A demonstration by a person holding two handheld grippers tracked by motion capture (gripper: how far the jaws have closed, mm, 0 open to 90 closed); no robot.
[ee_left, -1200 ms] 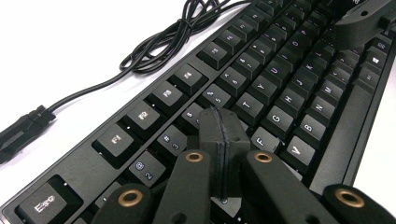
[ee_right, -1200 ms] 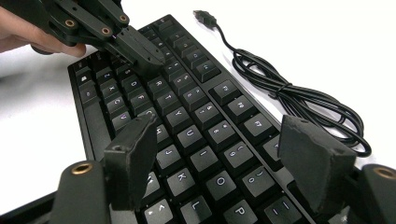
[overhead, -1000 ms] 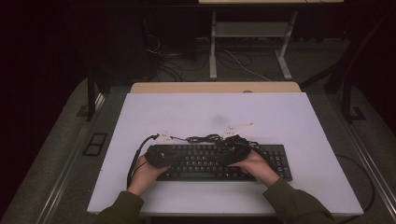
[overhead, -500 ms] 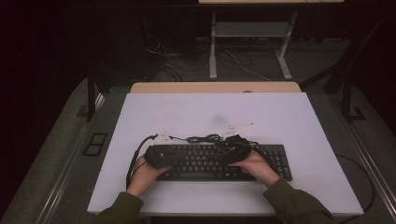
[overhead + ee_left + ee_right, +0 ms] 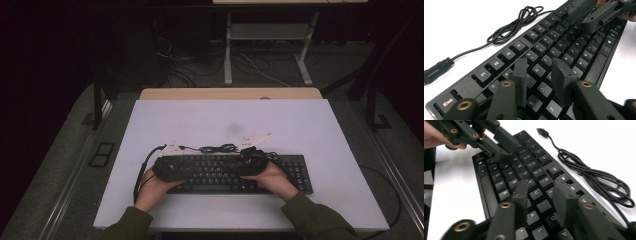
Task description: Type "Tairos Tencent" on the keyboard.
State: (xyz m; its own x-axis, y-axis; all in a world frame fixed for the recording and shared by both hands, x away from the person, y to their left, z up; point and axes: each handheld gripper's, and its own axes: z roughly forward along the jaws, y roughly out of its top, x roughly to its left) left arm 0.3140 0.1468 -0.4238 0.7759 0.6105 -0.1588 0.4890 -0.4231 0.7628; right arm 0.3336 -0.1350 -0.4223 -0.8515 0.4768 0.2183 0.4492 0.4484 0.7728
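Note:
A black keyboard [image 5: 215,169] lies across the near half of the white table [image 5: 225,120]. My left gripper [image 5: 192,170] hovers low over its left keys [image 5: 544,47]; the jaws have just been opening and stand apart with nothing between them [image 5: 537,65]. Over the right-hand letter keys [image 5: 524,170] my right gripper [image 5: 241,167] points leftward. Its jaws [image 5: 539,185] have just been closing, but a gap remains with no thing in it. Each gripper shows in the other's view: the right gripper [image 5: 586,15] and the left gripper [image 5: 499,140].
The keyboard's coiled black cable [image 5: 217,148] lies on the table just behind it, ending in a USB plug [image 5: 436,68]. Two small white markers [image 5: 255,137] sit near the cable. A wooden table edge [image 5: 230,93] borders the far side.

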